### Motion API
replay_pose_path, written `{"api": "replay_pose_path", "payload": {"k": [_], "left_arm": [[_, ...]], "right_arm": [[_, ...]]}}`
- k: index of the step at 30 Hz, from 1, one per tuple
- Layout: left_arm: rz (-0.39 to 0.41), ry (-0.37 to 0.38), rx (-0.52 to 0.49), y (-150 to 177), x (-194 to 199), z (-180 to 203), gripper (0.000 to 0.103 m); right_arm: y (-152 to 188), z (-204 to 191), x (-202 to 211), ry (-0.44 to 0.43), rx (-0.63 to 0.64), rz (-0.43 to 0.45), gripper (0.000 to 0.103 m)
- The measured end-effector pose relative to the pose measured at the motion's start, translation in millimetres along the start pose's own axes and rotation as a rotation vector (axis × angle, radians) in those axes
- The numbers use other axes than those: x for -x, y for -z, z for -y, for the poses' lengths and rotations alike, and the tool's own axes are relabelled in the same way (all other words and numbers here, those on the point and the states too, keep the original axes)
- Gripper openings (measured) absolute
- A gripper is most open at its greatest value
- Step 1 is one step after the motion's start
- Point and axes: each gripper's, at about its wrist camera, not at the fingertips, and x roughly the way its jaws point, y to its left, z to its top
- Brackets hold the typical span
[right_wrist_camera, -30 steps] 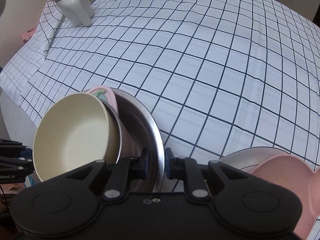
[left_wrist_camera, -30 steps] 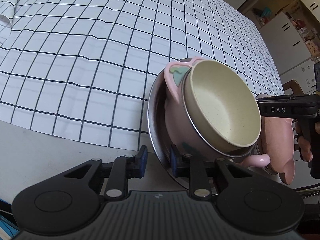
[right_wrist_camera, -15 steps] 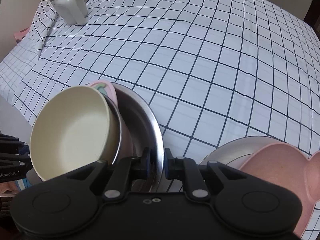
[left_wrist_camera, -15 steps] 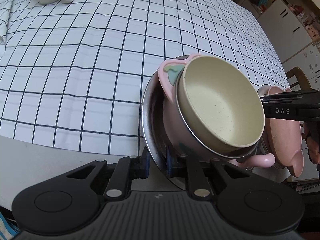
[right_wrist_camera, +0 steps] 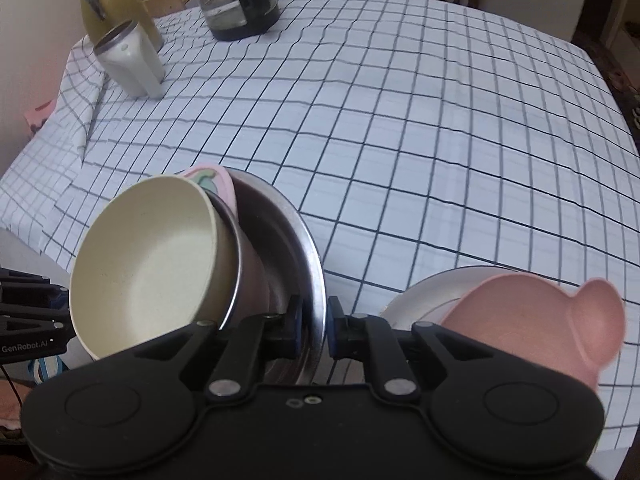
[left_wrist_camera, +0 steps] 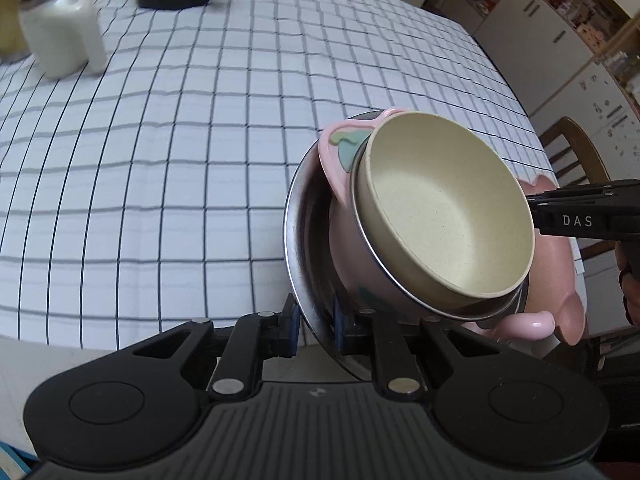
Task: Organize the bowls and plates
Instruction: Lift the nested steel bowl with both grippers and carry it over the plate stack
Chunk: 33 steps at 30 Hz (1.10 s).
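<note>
A steel plate (left_wrist_camera: 298, 240) (right_wrist_camera: 308, 256) carries a stack: a pink two-handled bowl (left_wrist_camera: 340, 168), a steel bowl and a cream bowl (left_wrist_camera: 444, 212) (right_wrist_camera: 148, 256) on top. The stack is tilted and held above the near table edge. My left gripper (left_wrist_camera: 314, 322) is shut on the plate's rim. My right gripper (right_wrist_camera: 314, 320) is shut on the opposite rim, and its body shows in the left wrist view (left_wrist_camera: 580, 220). A second pink eared bowl (right_wrist_camera: 532, 320) rests in another steel plate (right_wrist_camera: 424, 292) on the table at near right.
The table has a white cloth with a dark grid (right_wrist_camera: 400, 120). At its far left stand a white lidded jug (right_wrist_camera: 132, 60) (left_wrist_camera: 60, 36), a yellow bottle (right_wrist_camera: 108, 4) and a glass coffee pot (right_wrist_camera: 240, 0). A wooden chair (left_wrist_camera: 576, 148) stands at the right.
Both grippers have lifted the plate and its stack higher and tipped the view up, so the far jug and coffee pot have come into sight. Both grips are unchanged.
</note>
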Motion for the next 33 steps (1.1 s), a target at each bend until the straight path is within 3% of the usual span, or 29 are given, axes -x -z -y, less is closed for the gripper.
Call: {"api": "replay_pose_path", "payload": {"k": [8,17,25,33], "left_arm": [[0.011,0.044,-0.131,-30,9,50,0.016],[-0.003,0.102,-0.282,-49,-9,120,0.016],[-0.048,0.137,-0.376,-47,-41,168,0.016],[-0.087,0.141,-0.429,-45,-69,188,0.016]], "right_arm": [[6,34,46,0.036,-0.107,0.069,0.012],[35,92,89,0.109,-0.242,0.131,0.012],[76,137,103,0.157,-0.364,0.132,0.011],[105,161,101,0.173,-0.447,0.122,0.011]]}}
